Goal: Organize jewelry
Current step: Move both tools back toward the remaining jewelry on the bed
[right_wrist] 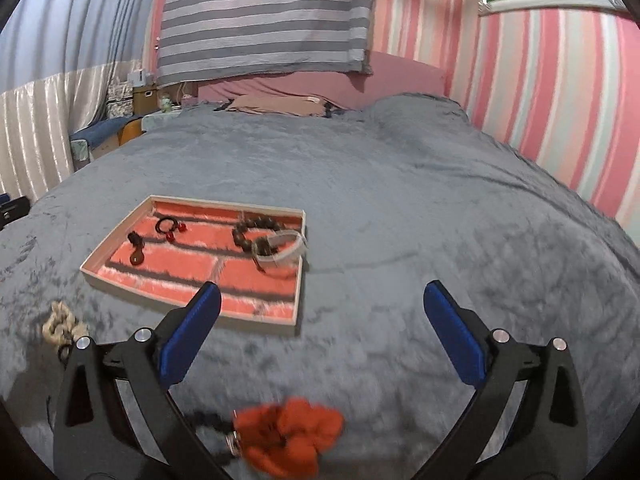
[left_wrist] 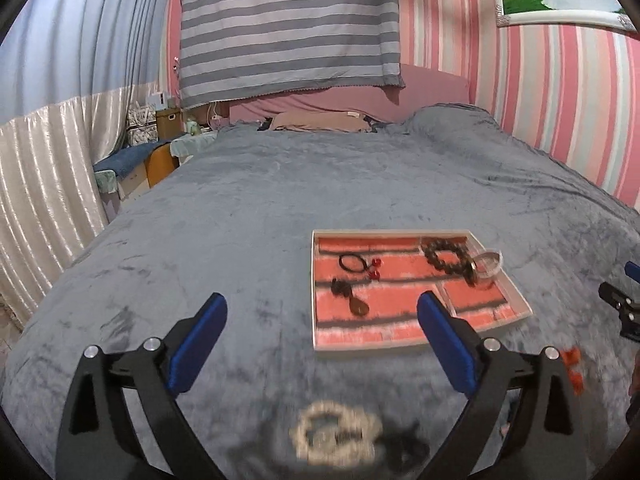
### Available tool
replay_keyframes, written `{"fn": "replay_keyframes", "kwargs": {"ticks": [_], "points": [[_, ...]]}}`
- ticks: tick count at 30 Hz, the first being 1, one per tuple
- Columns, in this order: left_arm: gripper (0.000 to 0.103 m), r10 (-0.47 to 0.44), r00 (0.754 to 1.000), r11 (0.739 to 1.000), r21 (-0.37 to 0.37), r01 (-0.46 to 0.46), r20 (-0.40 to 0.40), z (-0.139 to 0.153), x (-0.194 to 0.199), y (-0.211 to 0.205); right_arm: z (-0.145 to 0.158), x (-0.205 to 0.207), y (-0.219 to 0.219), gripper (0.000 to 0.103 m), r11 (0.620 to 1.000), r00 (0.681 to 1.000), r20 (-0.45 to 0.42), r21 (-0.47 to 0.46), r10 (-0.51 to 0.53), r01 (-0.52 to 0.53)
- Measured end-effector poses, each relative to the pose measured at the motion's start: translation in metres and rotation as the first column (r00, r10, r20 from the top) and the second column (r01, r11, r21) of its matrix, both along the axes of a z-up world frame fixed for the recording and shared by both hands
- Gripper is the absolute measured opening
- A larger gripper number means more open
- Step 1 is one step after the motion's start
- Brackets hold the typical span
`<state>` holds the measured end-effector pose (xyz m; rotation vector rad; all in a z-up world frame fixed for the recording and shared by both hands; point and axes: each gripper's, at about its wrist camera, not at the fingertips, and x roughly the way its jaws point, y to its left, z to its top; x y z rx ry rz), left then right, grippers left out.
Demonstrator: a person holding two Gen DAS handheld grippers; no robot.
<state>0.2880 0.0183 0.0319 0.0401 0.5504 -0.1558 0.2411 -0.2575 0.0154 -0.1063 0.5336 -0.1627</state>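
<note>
Your left gripper (left_wrist: 322,314) and right gripper (right_wrist: 322,300) — fingers spread, empty — jewelry tray (right_wrist: 96,258) mid-bed, pearl bracelet (left_wrist: 336,436) and red flower piece (right_wrist: 292,436) at bed's near edge.

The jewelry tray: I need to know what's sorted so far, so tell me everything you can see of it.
The jewelry tray is a shallow rectangular box with a pale rim and a coral-red velvety lining split by dividers. It lies flat on the grey blanket. Inside are a black hair tie with red beads, a dark pendant piece, a brown bead bracelet and a clear bangle leaning over that bracelet near the right rim. Neither pair of tongs touches the tray.
</note>
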Motion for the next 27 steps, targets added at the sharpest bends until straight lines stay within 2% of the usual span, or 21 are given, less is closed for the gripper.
{"fn": "replay_keyframes", "kwargs": {"ticks": [4, 8, 14, 20, 27], "points": [[0.094, -0.013, 1.0, 1.0, -0.003, 0.013, -0.015, -0.014, -0.035, -0.002, -0.012, -0.027, -0.011, 0.099, 1.0, 1.0, 0.0, -0.001, -0.028, 0.028], [0.099, -0.009, 0.999, 1.0, -0.008, 0.009, -0.037, -0.029, -0.067, -0.003, -0.02, -0.049, -0.02, 0.099, 0.999, 0.999, 0.01, 0.012, -0.043, 0.043], [0.099, -0.015, 0.996, 0.998, -0.062, 0.009, -0.089, -0.05, -0.098, -0.003, -0.042, -0.074, -0.029, 0.099, 0.997, 0.998, -0.001, 0.038, -0.069, 0.069], [0.099, -0.045, 0.992, 0.998, -0.043, 0.04, -0.119, -0.078, -0.126, -0.019, -0.066, -0.081, -0.033, 0.099, 0.995, 0.996, -0.038, 0.068, -0.076, 0.078], [0.099, -0.088, 0.984, 0.996, -0.002, 0.089, -0.158, -0.102, -0.138, -0.039, -0.073, -0.066, -0.028, 0.098, 0.996, 0.996, -0.051, 0.057, -0.069, 0.072]]}}
